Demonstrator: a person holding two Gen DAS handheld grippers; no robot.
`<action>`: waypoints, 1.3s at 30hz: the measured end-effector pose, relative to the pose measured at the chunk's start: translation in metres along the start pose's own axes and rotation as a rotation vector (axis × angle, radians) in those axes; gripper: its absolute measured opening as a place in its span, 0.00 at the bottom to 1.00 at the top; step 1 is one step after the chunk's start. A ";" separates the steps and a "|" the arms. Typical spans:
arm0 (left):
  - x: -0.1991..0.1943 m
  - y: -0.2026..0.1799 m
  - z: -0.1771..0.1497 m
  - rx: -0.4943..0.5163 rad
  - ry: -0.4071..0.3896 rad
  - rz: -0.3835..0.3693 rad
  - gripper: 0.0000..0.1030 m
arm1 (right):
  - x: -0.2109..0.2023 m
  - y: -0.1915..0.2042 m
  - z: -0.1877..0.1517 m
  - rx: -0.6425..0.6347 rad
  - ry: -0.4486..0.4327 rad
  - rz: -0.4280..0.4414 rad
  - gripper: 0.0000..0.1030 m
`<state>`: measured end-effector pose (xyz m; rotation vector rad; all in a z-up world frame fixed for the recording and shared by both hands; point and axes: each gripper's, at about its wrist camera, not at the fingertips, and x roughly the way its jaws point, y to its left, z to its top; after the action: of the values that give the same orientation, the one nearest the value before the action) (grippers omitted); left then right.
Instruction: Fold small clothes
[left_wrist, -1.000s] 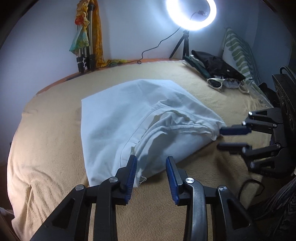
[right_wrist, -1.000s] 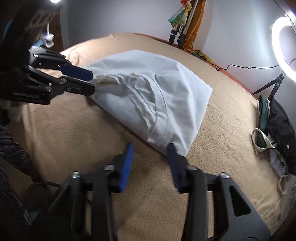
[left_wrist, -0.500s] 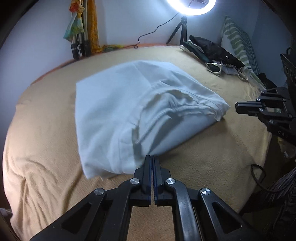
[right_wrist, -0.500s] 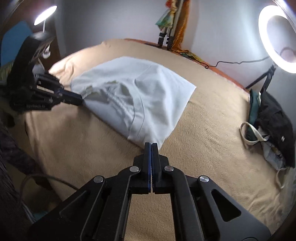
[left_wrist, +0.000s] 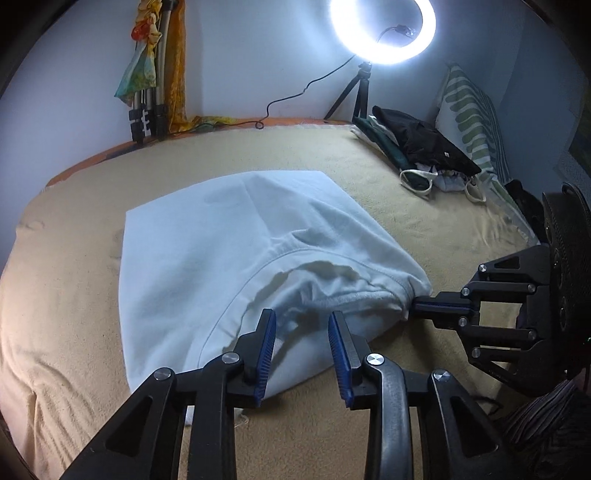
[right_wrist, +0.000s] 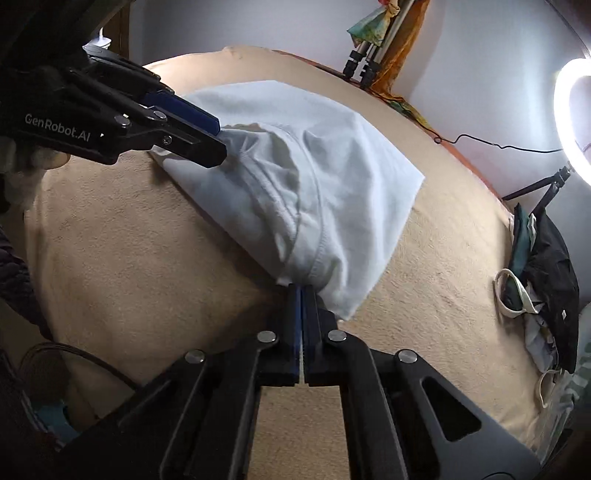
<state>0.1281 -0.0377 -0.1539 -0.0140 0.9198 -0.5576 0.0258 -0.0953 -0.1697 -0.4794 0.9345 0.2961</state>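
Note:
A white garment (left_wrist: 221, 258) lies on the beige bed cover (left_wrist: 74, 221), its hemmed opening gaping toward me. My left gripper (left_wrist: 303, 321) is at the near edge, its jaws opening; cloth lies between the blue pads (left_wrist: 266, 347) and they do not press on it. In the right wrist view the same gripper (right_wrist: 218, 142) reaches the garment (right_wrist: 351, 166) from the upper left. My right gripper (right_wrist: 301, 291) is shut on the garment's near corner, which bunches at its tips. In the left wrist view it (left_wrist: 415, 308) pinches that corner from the right.
A lit ring light (left_wrist: 382, 29) on a tripod stands at the back, its cable running along the wall. Dark clothes (left_wrist: 424, 147) are piled against a striped pillow (left_wrist: 469, 118) at the right. Folded tripods with a colourful scarf (left_wrist: 147, 92) lean at the back left.
Both grippers shut after the first frames. Since then the left jaws have opened again over the near edge, and the right gripper now pinches the garment's corner.

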 end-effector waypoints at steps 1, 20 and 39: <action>-0.004 0.000 0.003 -0.012 -0.018 -0.015 0.29 | -0.006 -0.005 0.001 0.019 -0.013 0.012 0.00; -0.001 -0.015 0.005 0.056 -0.002 -0.016 0.29 | 0.010 -0.100 -0.041 0.645 0.010 0.356 0.40; -0.018 -0.008 0.001 0.014 -0.001 -0.065 0.43 | 0.016 -0.114 -0.049 0.813 -0.012 0.640 0.29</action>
<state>0.1168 -0.0371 -0.1379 -0.0314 0.9169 -0.6239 0.0514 -0.2170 -0.1772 0.5826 1.0882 0.4570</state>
